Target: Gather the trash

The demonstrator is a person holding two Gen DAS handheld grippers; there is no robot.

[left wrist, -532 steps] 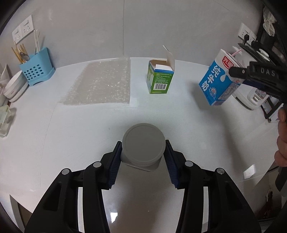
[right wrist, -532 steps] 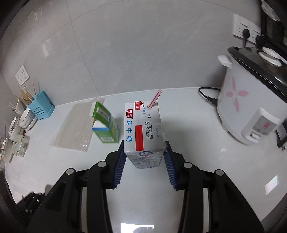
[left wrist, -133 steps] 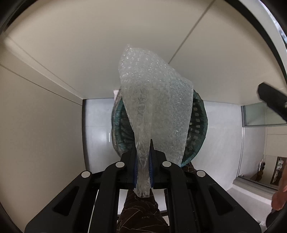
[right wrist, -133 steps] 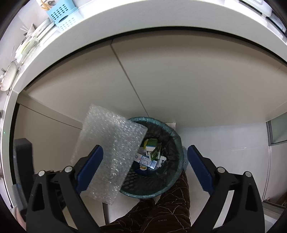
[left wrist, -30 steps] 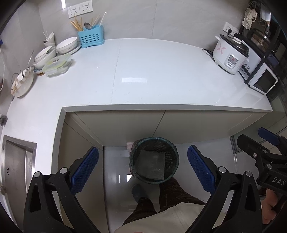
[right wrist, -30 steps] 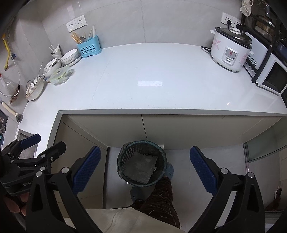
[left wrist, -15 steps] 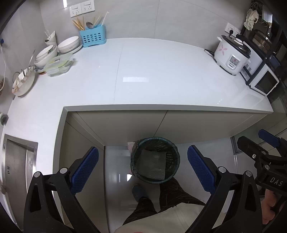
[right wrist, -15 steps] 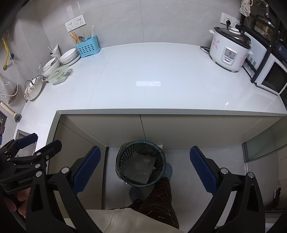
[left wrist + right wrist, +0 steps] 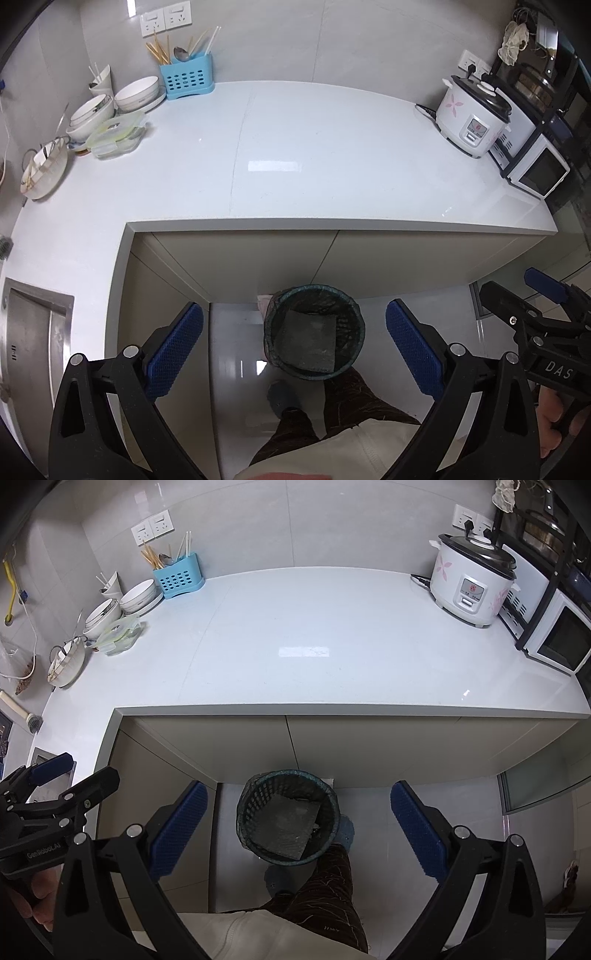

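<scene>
A dark mesh waste basket (image 9: 280, 300) (image 9: 248, 805) stands on the floor in front of the counter cabinets. A sheet of bubble wrap (image 9: 308, 341) (image 9: 286, 829) lies flat on top of its contents and hides what is beneath. My left gripper (image 9: 294, 349) hangs high above the basket, open and empty. My right gripper (image 9: 298, 830) is also open and empty, high above the same basket. Each gripper shows at the edge of the other's view.
White countertop (image 9: 332, 162) with a rice cooker (image 9: 471, 118) and microwave (image 9: 537, 173) at the right, and bowls (image 9: 136, 94), a lidded container (image 9: 116, 134) and a blue utensil holder (image 9: 188, 79) at the left. A sink (image 9: 33, 332) at far left. The person's legs (image 9: 325, 886) stand beside the basket.
Over the last second both grippers have stayed open and drifted only slightly. The bubble wrap lies in the basket as before.
</scene>
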